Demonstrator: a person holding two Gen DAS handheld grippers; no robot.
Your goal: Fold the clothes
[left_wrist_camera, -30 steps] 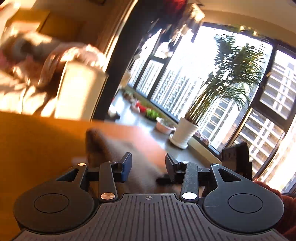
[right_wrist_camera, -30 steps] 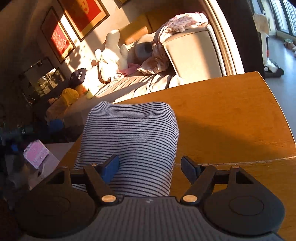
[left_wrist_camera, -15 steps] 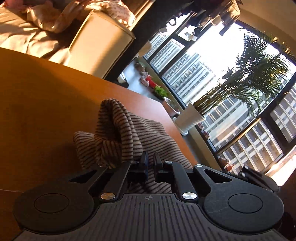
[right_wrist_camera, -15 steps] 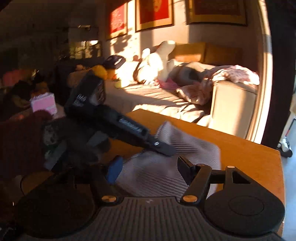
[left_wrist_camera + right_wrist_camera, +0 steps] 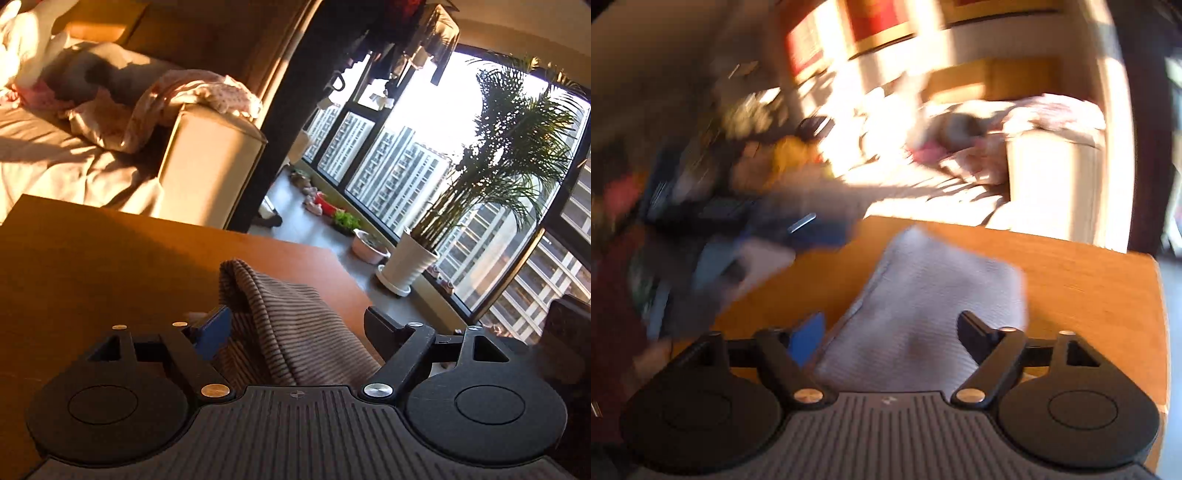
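A grey striped garment (image 5: 295,325) lies folded on the wooden table (image 5: 92,258), with one raised fold near its left side. My left gripper (image 5: 295,325) straddles it; its jaws are opening, the cloth sits between them and neither pad presses on it. In the blurred right wrist view the same garment (image 5: 934,295) is a flat folded rectangle on the table (image 5: 1089,280). My right gripper (image 5: 888,330) hovers over its near edge, jaws opening with cloth below the gap, gripping nothing. The left gripper (image 5: 798,236) is a dark blur at the garment's left.
A cream sofa (image 5: 207,173) with a pink blanket stands beyond the table's far edge. A potted palm (image 5: 406,266) and small pots line the window sill to the right. The table's right edge (image 5: 351,273) runs close to the garment. A dark red sleeve (image 5: 609,314) is at the left.
The left gripper was shut on a raised fold of the garment and has let it go, jaws now wide. The right gripper rose and rolled, and its jaws spread wider.
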